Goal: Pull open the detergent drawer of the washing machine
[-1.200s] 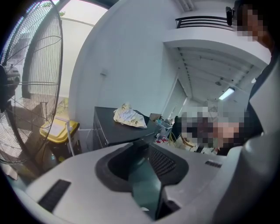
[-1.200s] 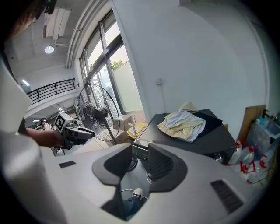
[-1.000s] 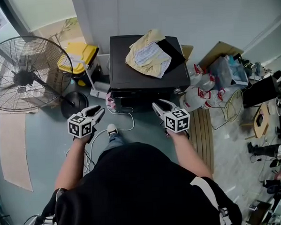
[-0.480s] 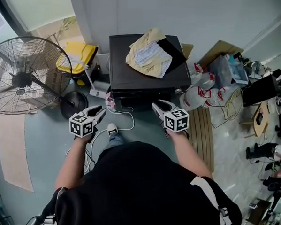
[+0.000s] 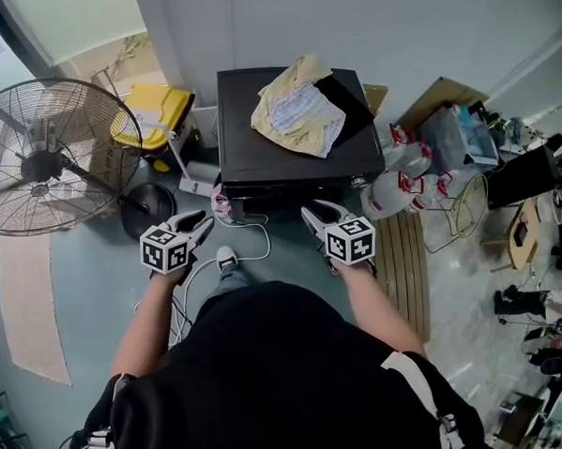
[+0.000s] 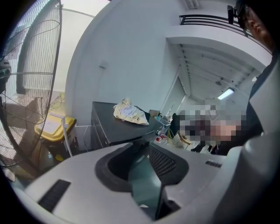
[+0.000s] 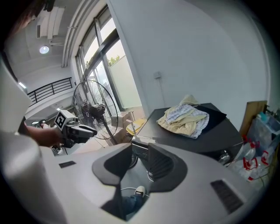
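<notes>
Grey-blue floor and a plain white wall are filling most of the head view, and honestly not much is changing. Compared with a second ago the camera is drifting a little and both tongs are creeping a hair closer, so the pull isn't under way yet.

Going big to small:
- The big round wire-cage metal fan [image 5: 43, 156] is standing off to the left.
- The black box-shaped washing machine [image 5: 258, 150] is sitting against the wall, straight ahead.
- I can't pick out the detergent drawer itself. I'm guessing it's on the front face, which is showing only as a thin edge from above.
- A crumpled pale-yellow and checked cloth pile [image 5: 296, 105] is lying on the lid.
- The yellow lidded plastic bin [image 5: 153, 113] is sitting left of the machine, contents hidden.
- The white plastic bags with red print [image 5: 397, 189] are slumping at its right, and I can't see inside them either.
- The left gripper [image 5: 198, 220] and right gripper [image 5: 313, 211] are hovering just short of the front, jaws apart, gripping nothing.
</notes>
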